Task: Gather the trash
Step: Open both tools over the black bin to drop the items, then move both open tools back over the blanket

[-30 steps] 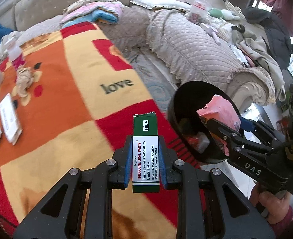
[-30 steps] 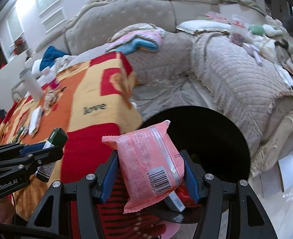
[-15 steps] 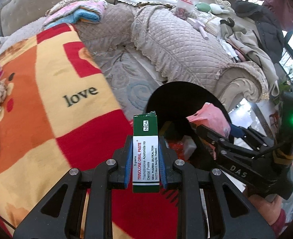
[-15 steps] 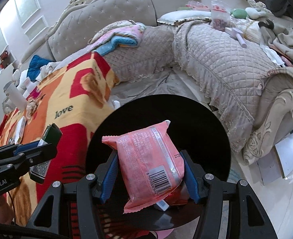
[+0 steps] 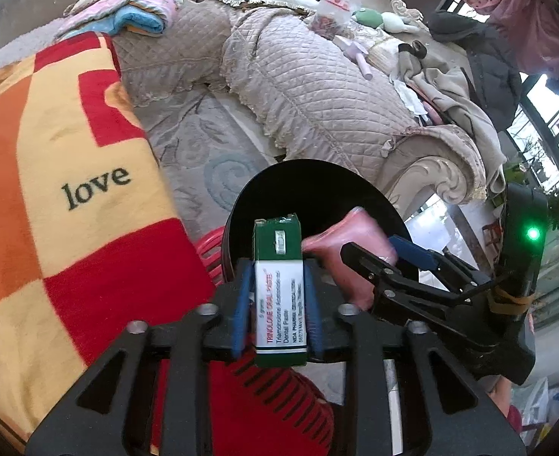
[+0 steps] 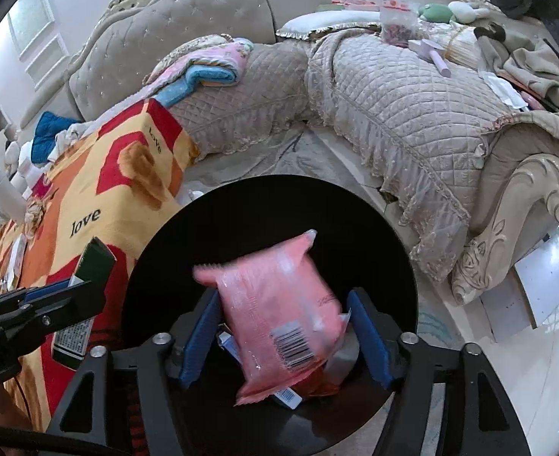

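Trash bin (image 6: 374, 228), black and round, beside the patterned blanket (image 5: 51, 190).
Right gripper (image 6: 283, 336) jaws spread apart, pink packet (image 6: 279, 311) loose between them over the bin; left gripper (image 5: 277, 304) jaws clamp the green paste box (image 5: 278, 266) at its rim.

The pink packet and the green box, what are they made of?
The pink packet looks like thin, slightly shiny plastic film: it has crimped zigzag ends and a printed barcode. The green box looks like matte printed cardboard, with sharp folded edges and flat faces.
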A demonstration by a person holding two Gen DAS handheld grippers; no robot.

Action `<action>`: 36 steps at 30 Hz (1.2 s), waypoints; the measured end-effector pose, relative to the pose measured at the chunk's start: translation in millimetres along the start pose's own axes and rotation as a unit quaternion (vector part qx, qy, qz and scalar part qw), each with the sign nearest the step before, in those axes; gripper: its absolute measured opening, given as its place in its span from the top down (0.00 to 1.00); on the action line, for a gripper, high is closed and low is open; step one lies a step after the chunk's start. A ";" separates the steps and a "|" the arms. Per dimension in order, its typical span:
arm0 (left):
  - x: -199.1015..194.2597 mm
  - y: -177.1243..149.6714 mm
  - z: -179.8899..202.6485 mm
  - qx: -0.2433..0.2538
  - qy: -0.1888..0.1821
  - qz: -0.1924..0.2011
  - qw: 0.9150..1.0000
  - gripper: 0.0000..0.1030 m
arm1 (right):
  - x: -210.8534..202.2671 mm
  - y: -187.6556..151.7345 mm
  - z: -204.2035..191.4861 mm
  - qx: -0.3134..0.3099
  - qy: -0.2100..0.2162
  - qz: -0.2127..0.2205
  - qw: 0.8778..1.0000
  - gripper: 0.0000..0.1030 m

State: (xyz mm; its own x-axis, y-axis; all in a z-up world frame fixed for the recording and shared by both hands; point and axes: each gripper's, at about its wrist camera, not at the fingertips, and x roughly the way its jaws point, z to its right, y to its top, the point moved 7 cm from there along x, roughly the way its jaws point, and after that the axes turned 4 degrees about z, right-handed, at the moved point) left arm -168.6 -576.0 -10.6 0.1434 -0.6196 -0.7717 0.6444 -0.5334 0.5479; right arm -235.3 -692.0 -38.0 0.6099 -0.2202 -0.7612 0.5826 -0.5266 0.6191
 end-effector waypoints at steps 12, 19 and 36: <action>-12.9 -5.5 -16.9 -0.005 0.031 0.005 0.999 0.57 | -4.1 -4.0 -6.5 0.006 0.004 -0.004 1.000 0.33; -27.3 -13.7 -43.5 -0.007 0.072 0.012 0.997 0.57 | -7.1 -8.6 -26.8 -0.010 0.011 -0.007 1.000 0.29; -70.9 -36.1 -104.2 -0.037 0.139 0.034 0.989 0.57 | -12.9 -19.2 -98.6 -0.061 0.040 -0.016 0.997 0.26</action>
State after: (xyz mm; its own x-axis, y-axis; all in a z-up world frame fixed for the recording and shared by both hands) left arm -123.8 -452.9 -9.3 0.3830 -0.4650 -0.7982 0.6784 -0.4449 0.5847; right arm -201.4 -598.1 -21.1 0.6277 -0.1370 -0.7663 0.6607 -0.4269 0.6174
